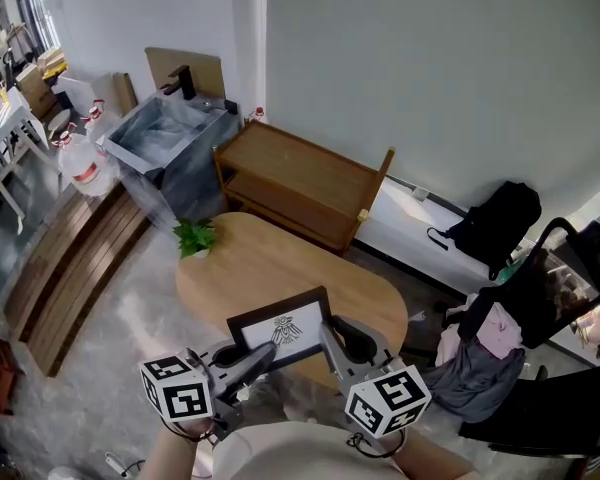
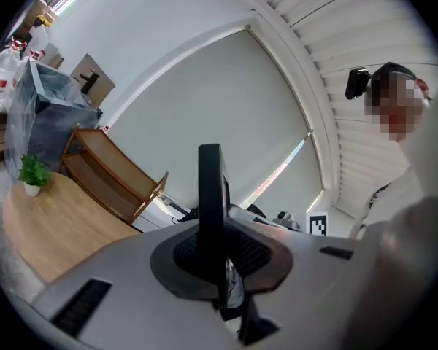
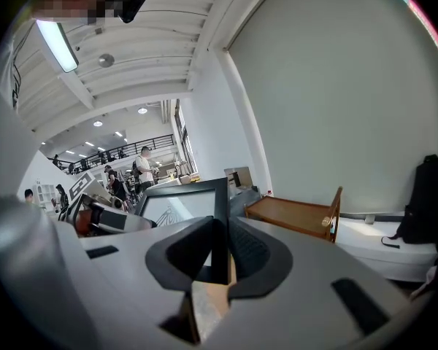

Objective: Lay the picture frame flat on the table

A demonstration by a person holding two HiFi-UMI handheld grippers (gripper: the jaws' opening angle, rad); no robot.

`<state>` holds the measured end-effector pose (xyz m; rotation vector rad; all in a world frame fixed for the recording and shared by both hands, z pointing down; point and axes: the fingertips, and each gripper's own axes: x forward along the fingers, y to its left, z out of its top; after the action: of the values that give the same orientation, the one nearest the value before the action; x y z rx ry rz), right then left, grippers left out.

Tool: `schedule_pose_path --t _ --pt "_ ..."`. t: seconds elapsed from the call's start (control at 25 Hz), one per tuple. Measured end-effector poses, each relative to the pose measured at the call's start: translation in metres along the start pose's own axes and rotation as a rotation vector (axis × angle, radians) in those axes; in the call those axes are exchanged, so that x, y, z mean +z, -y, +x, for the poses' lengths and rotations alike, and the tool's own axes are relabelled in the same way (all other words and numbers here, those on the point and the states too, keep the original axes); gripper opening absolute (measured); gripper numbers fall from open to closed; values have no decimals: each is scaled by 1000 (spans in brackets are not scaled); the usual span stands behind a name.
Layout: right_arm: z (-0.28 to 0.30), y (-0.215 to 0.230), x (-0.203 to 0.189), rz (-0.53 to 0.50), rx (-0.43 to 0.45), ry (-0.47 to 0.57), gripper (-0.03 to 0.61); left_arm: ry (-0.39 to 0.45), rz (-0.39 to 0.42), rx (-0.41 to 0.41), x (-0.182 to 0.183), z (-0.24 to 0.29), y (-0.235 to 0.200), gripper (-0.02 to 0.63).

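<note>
- My left hand-held gripper [image 1: 252,356] and right hand-held gripper [image 1: 330,340] each pinch a side of the picture frame [image 1: 285,328].
- I hold it tilted over the near edge of the tabletop [image 1: 280,268]; laying it flat is what's left.

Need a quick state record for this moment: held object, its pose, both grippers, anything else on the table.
object: picture frame, black, drawing faces the head view
pose: tilted over the near part of the table, not lying flat
left gripper: shut on the frame's left side
right gripper: shut on the frame's right side
also on table: small potted plant, far left end
</note>
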<state>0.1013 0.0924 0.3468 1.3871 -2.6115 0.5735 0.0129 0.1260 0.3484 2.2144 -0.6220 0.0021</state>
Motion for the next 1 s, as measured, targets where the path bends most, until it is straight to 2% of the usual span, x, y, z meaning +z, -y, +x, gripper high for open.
schedule_pose_path --t 0.56,0.76,1.0 --pt "148 11 45 47 -96 -20 55 -75 -29 -57 115 -3 -114 39" --pt "176 16 50 68 -128 -18 55 -90 -28 -80 136 0 -138 40" --pt "189 23 55 77 -121 -10 55 -55 -35 -74 147 5 -146 40"
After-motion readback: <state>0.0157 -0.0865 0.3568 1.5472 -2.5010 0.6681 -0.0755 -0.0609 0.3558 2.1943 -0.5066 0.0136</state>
